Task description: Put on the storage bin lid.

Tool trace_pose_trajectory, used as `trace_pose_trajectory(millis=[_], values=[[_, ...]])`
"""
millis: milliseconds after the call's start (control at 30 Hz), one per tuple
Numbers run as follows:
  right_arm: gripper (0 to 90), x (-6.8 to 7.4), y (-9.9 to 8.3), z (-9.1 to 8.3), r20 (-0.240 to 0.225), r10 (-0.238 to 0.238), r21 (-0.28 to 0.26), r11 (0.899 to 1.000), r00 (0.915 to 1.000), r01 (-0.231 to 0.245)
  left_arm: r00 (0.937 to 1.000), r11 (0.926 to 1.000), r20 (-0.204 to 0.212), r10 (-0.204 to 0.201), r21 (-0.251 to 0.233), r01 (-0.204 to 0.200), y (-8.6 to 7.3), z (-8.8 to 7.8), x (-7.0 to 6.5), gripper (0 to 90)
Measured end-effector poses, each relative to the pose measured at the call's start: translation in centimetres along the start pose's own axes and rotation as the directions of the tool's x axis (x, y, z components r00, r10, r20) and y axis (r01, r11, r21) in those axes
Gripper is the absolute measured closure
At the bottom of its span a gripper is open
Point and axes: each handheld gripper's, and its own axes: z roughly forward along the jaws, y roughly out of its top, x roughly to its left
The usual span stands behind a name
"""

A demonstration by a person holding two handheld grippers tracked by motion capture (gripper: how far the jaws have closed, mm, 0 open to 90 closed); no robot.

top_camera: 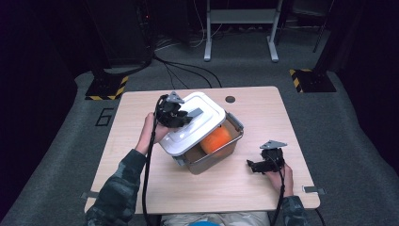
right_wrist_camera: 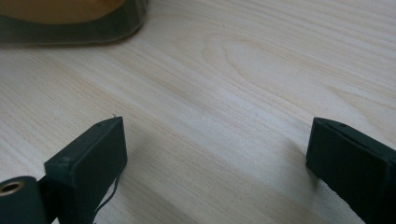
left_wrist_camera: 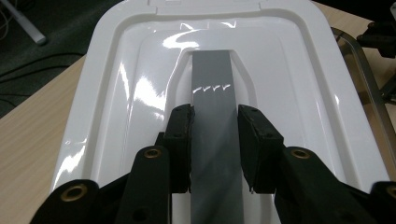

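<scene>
On the table [top_camera: 141,113], the left gripper [left_wrist_camera: 215,140] pinches the lid's [left_wrist_camera: 116,93] grey handle [left_wrist_camera: 212,70]. From above, an orange ball [top_camera: 216,139] sits in the box [top_camera: 221,153]. The right gripper [right_wrist_camera: 215,154] has its jaws wide apart.

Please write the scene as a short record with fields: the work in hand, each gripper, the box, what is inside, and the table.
work: handling the white lid of the clear box
left gripper: shut on the lid's grey handle
lid position: askew, covering only part of the box
inside box: an orange object, partly visible
right gripper: open, nothing between the jaws, low over the table, right of the box
table: light wood
</scene>
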Motion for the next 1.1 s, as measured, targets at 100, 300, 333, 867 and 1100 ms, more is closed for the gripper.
trace_pose_trajectory(millis=[100, 300, 333, 867, 1100], values=[[4.4, 0.0, 0.0, 0.0, 0.002, -0.002, 0.000, 1.000, 1.0000, 0.002, 0.9997, 0.9998, 0.021, 0.016, 0.009, -0.017, 0.2, 1.0, -0.5, 66.3], [4.4, 0.0, 0.0, 0.0, 0.001, 0.000, 0.000, 1.000, 1.0000, 0.000, 0.9969, 0.9989, 0.071, 0.033, 0.032, -0.035, 0.3, 3.0, -1.8, 66.3], [4.4, 0.0, 0.0, 0.0, 0.001, 0.000, 0.000, 1.000, 1.0000, 0.000, 0.9969, 0.9989, 0.071, 0.033, 0.032, -0.035, 0.3, 3.0, -1.8, 66.3], [4.5, 0.0, 0.0, 0.0, 0.001, -0.001, -0.001, 1.000, 1.0000, 0.001, 0.9913, 0.9962, 0.114, 0.065, 0.051, -0.071, 0.8, 4.8, -3.8, 66.2], [4.5, 0.0, 0.0, 0.0, 0.000, -0.004, 0.001, 1.000, 1.0000, 0.004, 0.9911, 0.9952, 0.113, 0.070, 0.060, -0.077, 0.5, 5.2, -4.1, 66.1]])
